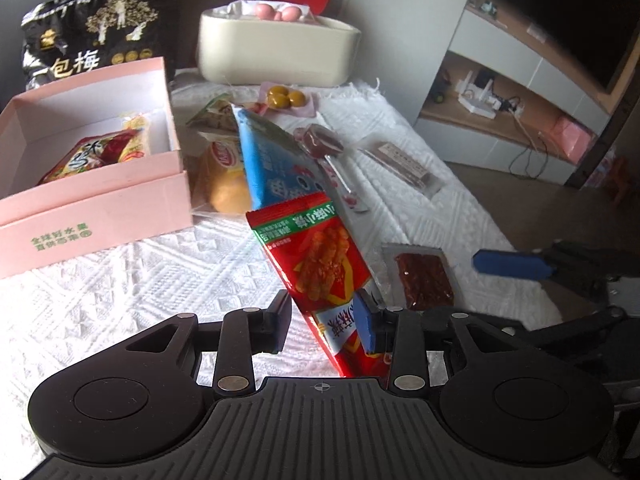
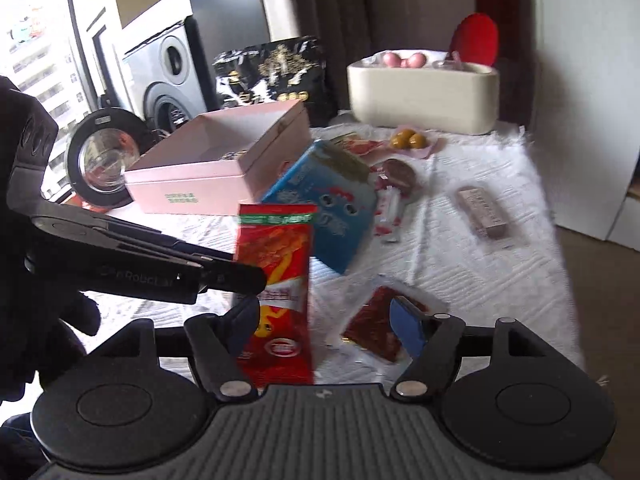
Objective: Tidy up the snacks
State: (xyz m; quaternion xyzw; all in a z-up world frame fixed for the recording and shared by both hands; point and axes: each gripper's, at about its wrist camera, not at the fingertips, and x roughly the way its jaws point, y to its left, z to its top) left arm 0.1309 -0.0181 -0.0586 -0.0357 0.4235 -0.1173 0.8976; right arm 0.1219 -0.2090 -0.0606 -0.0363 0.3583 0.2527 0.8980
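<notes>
A red spicy-snack packet (image 1: pixel 324 264) hangs tilted between the jaws of my left gripper (image 1: pixel 323 314). It leans on the right blue pad (image 1: pixel 366 324), and white cloth shows between it and the left pad, so the jaws stand open. In the right wrist view a finger (image 2: pixel 232 276) of that gripper crosses the same red packet (image 2: pixel 276 280). My right gripper (image 2: pixel 324 318) is wide open and holds nothing, with the packet just beside its left finger. An open pink box (image 1: pixel 100 208) (image 2: pixel 192 184) with a few snacks in it sits to the left.
On the white cloth (image 1: pixel 160 280) lie a blue packet (image 1: pixel 272 160), a jerky pack (image 1: pixel 424 280), a lollipop (image 1: pixel 320 140), a brown bar (image 1: pixel 404 164) and an orange cake pack (image 1: pixel 224 176). A cream bin (image 1: pixel 276 52) and a black plum bag (image 1: pixel 92 28) stand behind.
</notes>
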